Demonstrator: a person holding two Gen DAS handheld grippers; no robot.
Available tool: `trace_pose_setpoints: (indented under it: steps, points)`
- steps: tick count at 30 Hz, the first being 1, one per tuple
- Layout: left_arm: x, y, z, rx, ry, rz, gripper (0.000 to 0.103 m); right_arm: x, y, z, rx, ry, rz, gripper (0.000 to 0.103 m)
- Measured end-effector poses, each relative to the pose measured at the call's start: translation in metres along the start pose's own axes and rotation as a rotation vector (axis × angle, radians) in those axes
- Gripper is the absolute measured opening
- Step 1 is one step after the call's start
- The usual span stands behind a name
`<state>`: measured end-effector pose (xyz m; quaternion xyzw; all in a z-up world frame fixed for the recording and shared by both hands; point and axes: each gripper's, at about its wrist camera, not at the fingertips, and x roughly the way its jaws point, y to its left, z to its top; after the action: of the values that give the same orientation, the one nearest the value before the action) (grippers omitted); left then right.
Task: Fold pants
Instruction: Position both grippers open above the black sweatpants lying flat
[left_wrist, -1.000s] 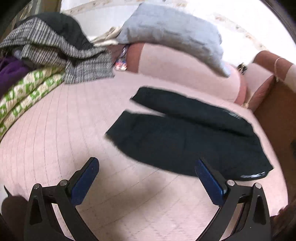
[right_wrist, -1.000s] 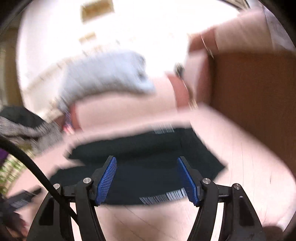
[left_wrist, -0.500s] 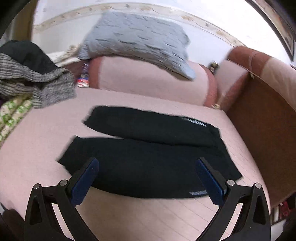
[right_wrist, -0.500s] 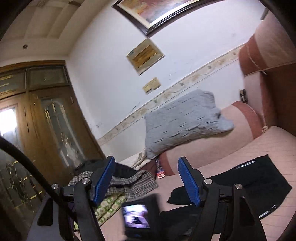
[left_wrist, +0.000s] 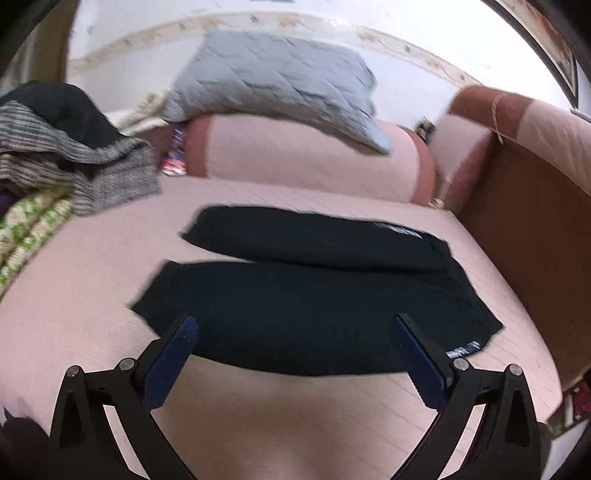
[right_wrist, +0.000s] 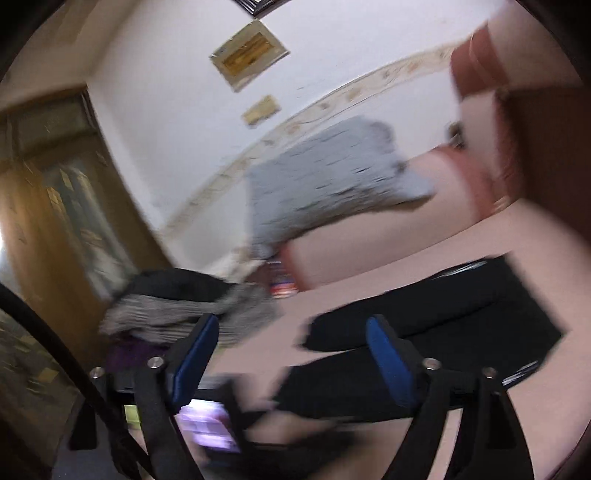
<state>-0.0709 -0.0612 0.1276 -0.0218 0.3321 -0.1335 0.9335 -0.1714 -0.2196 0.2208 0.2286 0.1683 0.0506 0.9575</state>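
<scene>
Black pants (left_wrist: 314, 299) lie flat on the pink bed (left_wrist: 74, 302), legs pointing left and slightly apart, waist at the right with a small white label. My left gripper (left_wrist: 295, 339) is open and empty, hovering above the near leg's front edge. In the blurred right wrist view the pants (right_wrist: 443, 332) lie at the lower right. My right gripper (right_wrist: 291, 350) is open and empty, raised above the bed and aimed toward the pants' leg ends.
A pink bolster (left_wrist: 303, 158) with a grey pillow (left_wrist: 280, 88) on it lies behind the pants. A pile of clothes (left_wrist: 62, 147) sits at the left. A brown headboard (left_wrist: 535, 251) borders the right side. A lit phone screen (right_wrist: 210, 428) shows below the right gripper.
The left gripper has drawn a little closer over the pants. The right gripper has swung downward and tilted, bringing more of the bed and pants into view. Both stayed open.
</scene>
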Motion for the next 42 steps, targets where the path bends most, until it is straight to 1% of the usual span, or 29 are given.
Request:
trace_pose_setpoints:
  steps: [1,2,4,6,7,8,9,12,17,21,26,35,42]
  points:
    - [-0.002,0.007,0.001,-0.008,-0.012,0.003,0.103,0.002,-0.005,0.002,-0.023,-0.005,-0.048,0.088]
    - [-0.004,0.014,0.002,-0.015,-0.014,-0.002,0.103,0.004,-0.01,0.001,-0.062,-0.003,-0.116,0.088]
    - [-0.005,0.028,0.004,-0.044,0.004,-0.016,0.103,0.011,-0.022,-0.008,-0.143,0.019,-0.243,0.088]
    - [-0.005,0.037,0.004,-0.08,0.024,-0.031,0.103,0.015,-0.034,-0.014,-0.172,0.037,-0.325,0.088]
    - [-0.005,0.039,0.004,-0.088,0.035,-0.021,0.103,0.018,-0.04,-0.02,-0.181,0.05,-0.364,0.088]
    - [-0.004,0.039,0.003,-0.091,0.049,-0.001,0.103,0.018,-0.044,-0.023,-0.184,0.064,-0.381,0.089]
    - [-0.003,0.039,0.004,-0.09,0.066,0.015,0.103,0.026,-0.049,-0.029,-0.185,0.096,-0.396,0.089]
    - [-0.005,0.042,0.002,-0.093,0.071,0.007,0.103,0.039,-0.058,-0.04,-0.172,0.148,-0.397,0.089]
    - [-0.003,0.041,-0.002,-0.087,0.092,-0.001,0.103,0.04,-0.062,-0.061,-0.203,0.181,-0.387,0.09]
    - [0.001,0.042,-0.003,-0.071,0.117,-0.012,0.103,0.045,-0.06,-0.066,-0.239,0.185,-0.404,0.09]
    - [0.003,0.038,-0.004,-0.032,0.126,-0.003,0.103,0.047,-0.06,-0.069,-0.257,0.177,-0.439,0.09]
    - [0.003,0.034,-0.005,-0.01,0.131,-0.008,0.103,0.051,-0.063,-0.073,-0.244,0.211,-0.436,0.091]
    - [0.006,0.033,-0.007,-0.014,0.143,-0.005,0.103,0.056,-0.069,-0.078,-0.237,0.248,-0.433,0.091]
